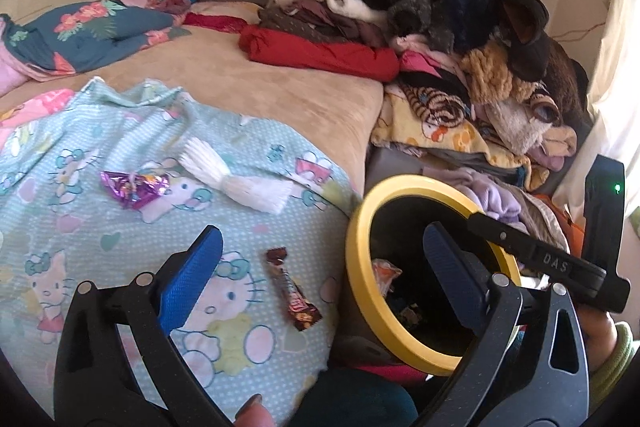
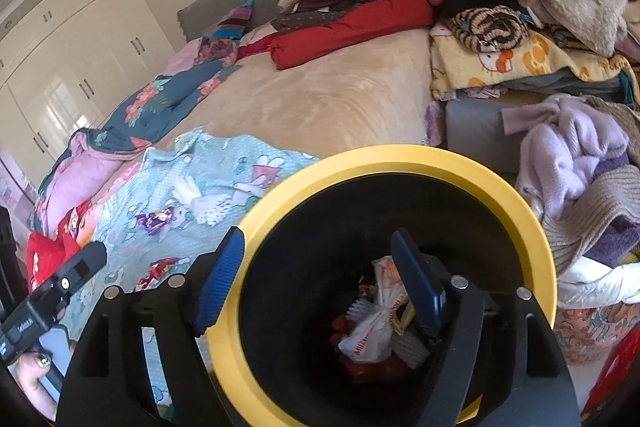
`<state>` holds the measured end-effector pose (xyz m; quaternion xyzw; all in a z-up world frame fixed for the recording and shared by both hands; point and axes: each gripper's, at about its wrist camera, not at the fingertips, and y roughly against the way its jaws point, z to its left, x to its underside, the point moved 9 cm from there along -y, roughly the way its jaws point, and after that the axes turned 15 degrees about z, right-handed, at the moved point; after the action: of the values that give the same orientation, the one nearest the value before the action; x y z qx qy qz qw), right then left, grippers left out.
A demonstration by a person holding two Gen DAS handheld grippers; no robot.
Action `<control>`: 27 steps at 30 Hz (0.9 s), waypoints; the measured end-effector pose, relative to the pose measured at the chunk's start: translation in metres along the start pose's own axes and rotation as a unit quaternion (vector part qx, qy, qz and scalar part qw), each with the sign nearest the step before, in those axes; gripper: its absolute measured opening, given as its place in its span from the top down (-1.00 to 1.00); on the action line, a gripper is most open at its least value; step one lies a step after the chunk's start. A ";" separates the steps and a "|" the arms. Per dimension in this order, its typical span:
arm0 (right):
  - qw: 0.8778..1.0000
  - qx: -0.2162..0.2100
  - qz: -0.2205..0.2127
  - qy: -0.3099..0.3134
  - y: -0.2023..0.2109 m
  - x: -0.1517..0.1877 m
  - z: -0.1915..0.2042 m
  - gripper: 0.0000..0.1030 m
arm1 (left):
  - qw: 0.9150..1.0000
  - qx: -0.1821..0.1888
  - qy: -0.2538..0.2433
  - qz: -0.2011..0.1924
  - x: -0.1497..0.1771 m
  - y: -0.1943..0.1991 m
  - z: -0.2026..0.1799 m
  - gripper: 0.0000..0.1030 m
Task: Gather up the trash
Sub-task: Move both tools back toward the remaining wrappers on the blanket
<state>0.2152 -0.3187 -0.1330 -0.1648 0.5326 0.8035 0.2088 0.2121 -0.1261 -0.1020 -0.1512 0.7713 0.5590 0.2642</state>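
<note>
Both the left gripper (image 1: pixel 320 283) and right gripper (image 2: pixel 320 287) are held wide open, empty. The yellow-rimmed bin (image 2: pixel 536 227) is kept beside the bed (image 1: pixel 280 87), near the brown wrapper (image 1: pixel 294 295) lying there.

Cluttered bed (image 1: pixel 248 75), white wardrobes (image 2: pixel 72 39)

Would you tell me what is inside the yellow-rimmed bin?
Inside the bin lie a knotted white plastic bag, white foam netting and red wrappers. Anything beneath them is covered.
</note>
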 end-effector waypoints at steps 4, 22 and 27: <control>1.000 -0.003 0.005 0.020 -0.003 0.003 0.019 -0.45 | 1.000 -0.006 0.013 -0.007 0.000 0.007 0.012 -0.79; 0.991 -0.035 0.049 0.117 -0.031 0.027 0.107 -0.44 | 0.996 -0.044 0.078 -0.008 0.015 0.022 0.095 -0.79; 0.987 -0.037 0.068 0.141 -0.045 0.032 0.125 -0.25 | 0.994 -0.060 0.088 0.015 0.030 0.017 0.127 -0.79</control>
<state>0.2051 -0.1822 -0.1366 -0.2474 0.5363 0.8038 0.0707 0.2089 0.0012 -0.1360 -0.2039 0.7590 0.5924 0.1772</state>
